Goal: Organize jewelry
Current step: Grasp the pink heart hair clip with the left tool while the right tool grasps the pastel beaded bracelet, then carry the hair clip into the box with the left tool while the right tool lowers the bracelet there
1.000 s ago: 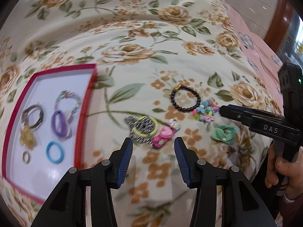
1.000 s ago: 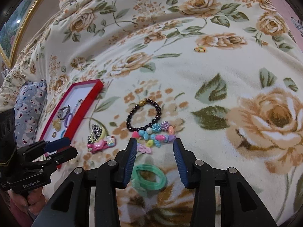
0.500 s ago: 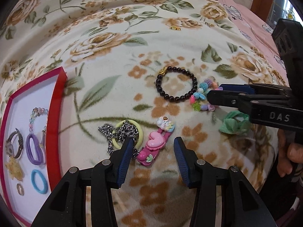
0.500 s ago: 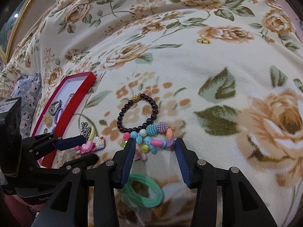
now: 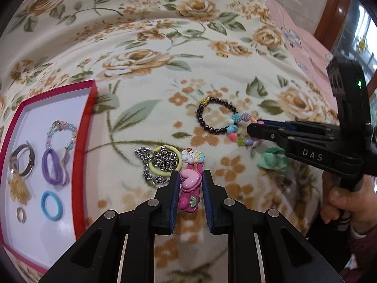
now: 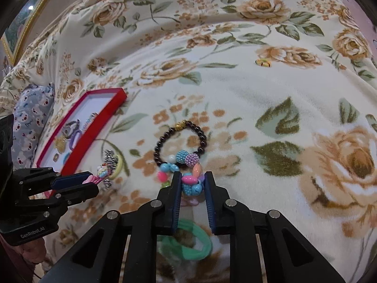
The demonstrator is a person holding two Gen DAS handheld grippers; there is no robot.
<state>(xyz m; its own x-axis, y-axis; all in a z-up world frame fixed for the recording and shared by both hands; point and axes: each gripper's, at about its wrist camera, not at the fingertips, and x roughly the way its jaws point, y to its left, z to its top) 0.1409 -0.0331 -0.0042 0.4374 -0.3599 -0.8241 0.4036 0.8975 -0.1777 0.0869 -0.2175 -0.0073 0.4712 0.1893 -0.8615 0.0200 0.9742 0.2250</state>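
Note:
My left gripper is shut on a pink heart hair clip lying on the floral blanket; it also shows in the right wrist view. My right gripper is shut on a colourful bead bracelet, which also shows in the left wrist view. A black bead bracelet lies just beyond it. A yellow ring with a silver chain lies left of the clip. A green hair tie lies under the right gripper. A red tray at the left holds several pieces.
A small yellow ring lies far back on the blanket. A grey patterned pillow sits left of the tray. A pink cloth covers the far right.
Both grippers have moved forward and closed: the left on the pink hair clip, the right on the colourful bead bracelet.

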